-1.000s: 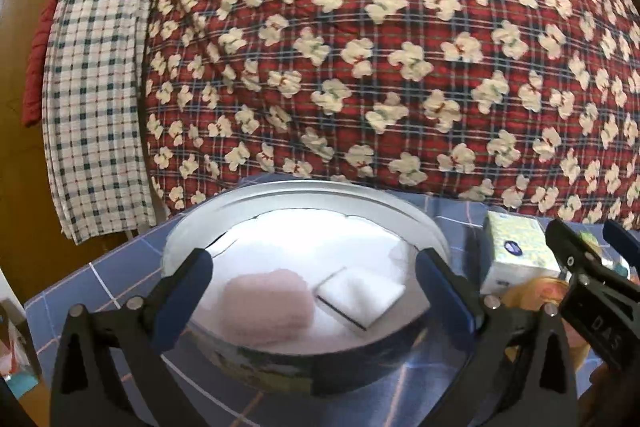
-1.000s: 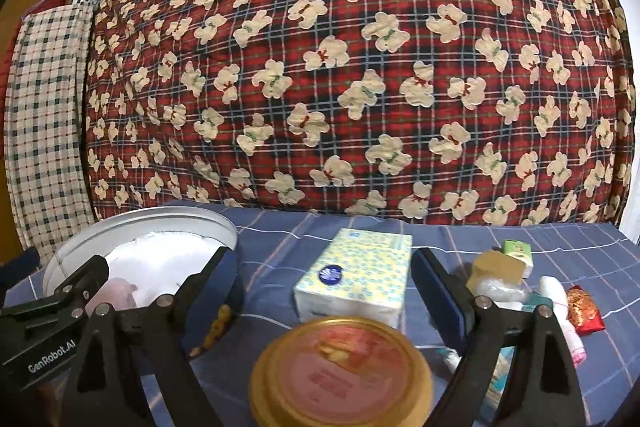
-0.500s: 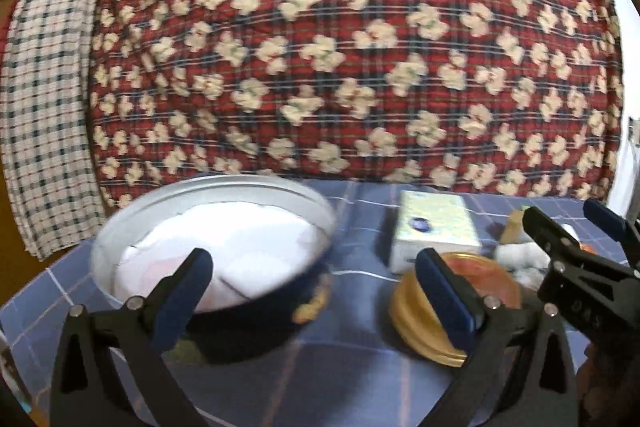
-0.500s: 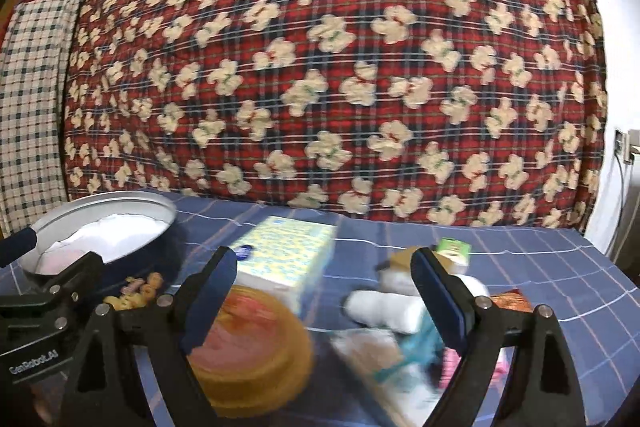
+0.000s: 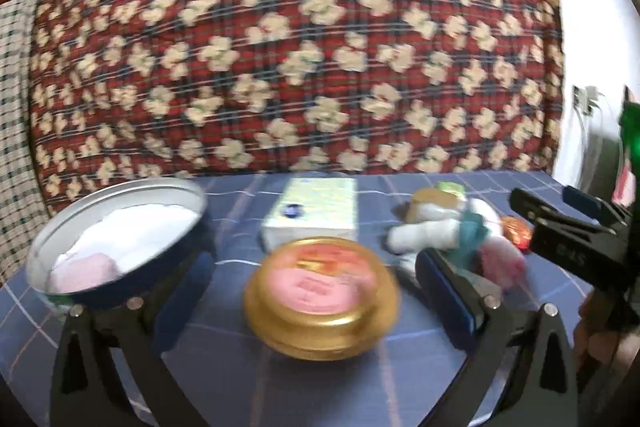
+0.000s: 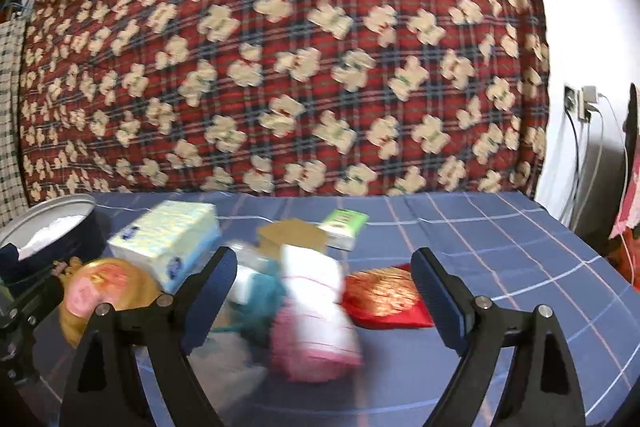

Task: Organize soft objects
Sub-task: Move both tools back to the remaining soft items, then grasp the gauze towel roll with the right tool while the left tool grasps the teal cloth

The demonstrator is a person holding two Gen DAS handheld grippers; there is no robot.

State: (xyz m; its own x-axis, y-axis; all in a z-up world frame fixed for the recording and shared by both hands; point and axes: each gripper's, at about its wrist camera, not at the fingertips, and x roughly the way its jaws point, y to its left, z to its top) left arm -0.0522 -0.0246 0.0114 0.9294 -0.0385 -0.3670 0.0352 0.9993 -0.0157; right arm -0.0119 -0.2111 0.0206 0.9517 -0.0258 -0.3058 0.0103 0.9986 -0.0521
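Observation:
A round tin (image 5: 120, 227) at the left holds white padding and a pink soft pad (image 5: 86, 269); its rim also shows in the right wrist view (image 6: 48, 215). A rolled pink-and-white cloth (image 6: 316, 315) lies on the blue checked tablecloth between my right gripper's fingers, beside a teal cloth (image 6: 260, 297). My right gripper (image 6: 324, 287) is open and empty above it. My left gripper (image 5: 312, 291) is open and empty, straddling a gold lid (image 5: 320, 287). A white soft roll (image 5: 432, 239) lies to its right.
A tissue pack (image 5: 314, 215) stands behind the gold lid. A brown box (image 6: 292, 235), a green-white box (image 6: 344, 227) and a red-gold pouch (image 6: 384, 297) lie around the cloths. A red patterned quilt (image 6: 280, 67) hangs behind the table. Wall cables (image 6: 580, 147) are at right.
Both grippers have swung right, away from the tin. The left one now faces the gold lid; the right one now faces the pink-and-white cloth. Both stay open.

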